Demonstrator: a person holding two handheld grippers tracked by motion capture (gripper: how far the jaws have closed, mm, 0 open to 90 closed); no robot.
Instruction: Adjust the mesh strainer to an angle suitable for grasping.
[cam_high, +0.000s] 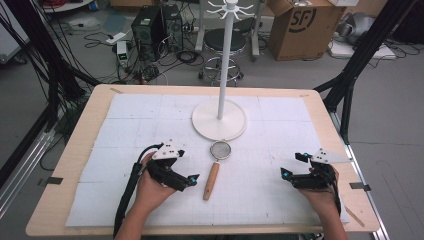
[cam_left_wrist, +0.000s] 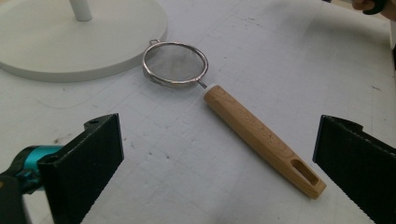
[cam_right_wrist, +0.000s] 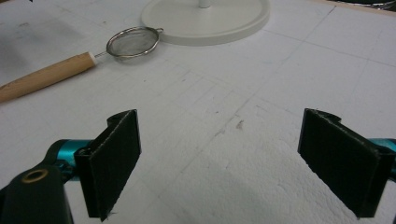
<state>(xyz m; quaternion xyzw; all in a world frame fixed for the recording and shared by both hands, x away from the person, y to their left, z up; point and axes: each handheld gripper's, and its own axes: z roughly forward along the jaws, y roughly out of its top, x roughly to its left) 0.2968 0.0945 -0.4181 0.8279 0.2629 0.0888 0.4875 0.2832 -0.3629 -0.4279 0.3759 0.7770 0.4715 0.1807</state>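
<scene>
Left gripper (cam_high: 192, 178) open wide, nothing between the jaws, hovering just left of the strainer (cam_high: 214, 169) on the white mat (cam_high: 280, 125). In the left gripper view (cam_left_wrist: 217, 154), wooden handle (cam_left_wrist: 261, 137) lying aslant between the two jaws, none touching it. Right gripper (cam_high: 286, 173) likewise open and empty, well apart at the right of the desk (cam_high: 85, 117), aimed left toward the strainer (cam_right_wrist: 93, 58).

Strainer lying flat near the middle of the mat: mesh bowl (cam_left_wrist: 175, 64) at the far end, just beside the round base of the white hook stand (cam_high: 219, 120), handle pointing toward the near edge.

Likely trouble from here:
- Handle smooth and tapered; a pinch near the slotted end (cam_left_wrist: 303, 171) probably lets the heavier mesh end droop or swing.
- Closing off-centre could nudge the handle sideways and spin the strainer on the mat instead of seizing it.
- Mesh rim close to the stand base; a push away from the person may knock it against the base.
- Tall thin pole (cam_high: 225, 65); a bump while hanging anything on the top hooks (cam_high: 230, 7) could rock the stand.

Readable writing: "SF" in a ring on the cardboard box (cam_high: 302, 25) on the floor beyond the desk. Faint stamped lettering along the handle, too small to read.
</scene>
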